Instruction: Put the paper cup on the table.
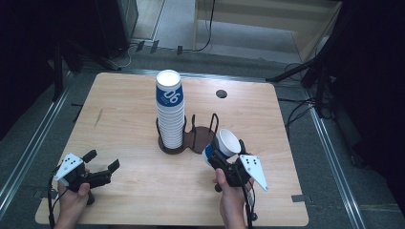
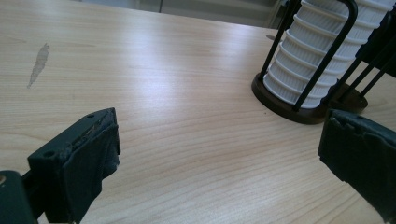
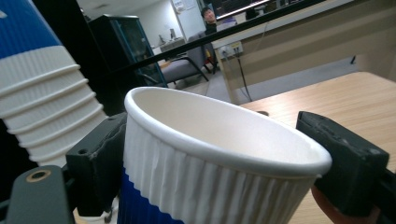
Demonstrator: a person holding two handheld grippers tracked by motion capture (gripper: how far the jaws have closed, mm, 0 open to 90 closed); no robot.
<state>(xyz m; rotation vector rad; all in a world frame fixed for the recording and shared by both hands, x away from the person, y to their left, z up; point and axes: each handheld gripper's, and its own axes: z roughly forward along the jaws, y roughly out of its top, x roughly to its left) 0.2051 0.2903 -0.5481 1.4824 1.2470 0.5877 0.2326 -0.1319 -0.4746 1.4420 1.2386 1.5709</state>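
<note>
1. Table (image 1: 133, 191): pale wood-grain laminate, smooth, flat, rounded corners. Everything below is placed relative to the cup holder (image 1: 188, 138), which sits near its middle.

2. Cup stack (image 1: 170, 109): tall column of nested paper cups in the holder's left bay; ribbed white rims, blue printed band on the top cup. Risk: it rises far above the wire uprights, so a knock from my right hand would tip it.

3. Cup holder: dark, round-lobed base with thin black wire uprights. Its right bay stands empty. Risk: the uprights leave a narrow entry, and a cup rim could catch on a wire.

4. Single cup (image 1: 224, 145): fluted white paper wall, blue lower band, rolled rim, smooth white inside. It is just right of the holder's empty bay, tilted, mouth facing up and away from me.

5. My right gripper (image 1: 229, 160): jaws partly closed, black pads pressing the single cup's wall on both sides below the rim. Risk: thin paper; a tighter squeeze would dent it, a looser one on the taper would let it slide out.

6. My left gripper (image 1: 102, 167): well left of the holder, low over the table, jaws wide apart, nothing between them.
</note>
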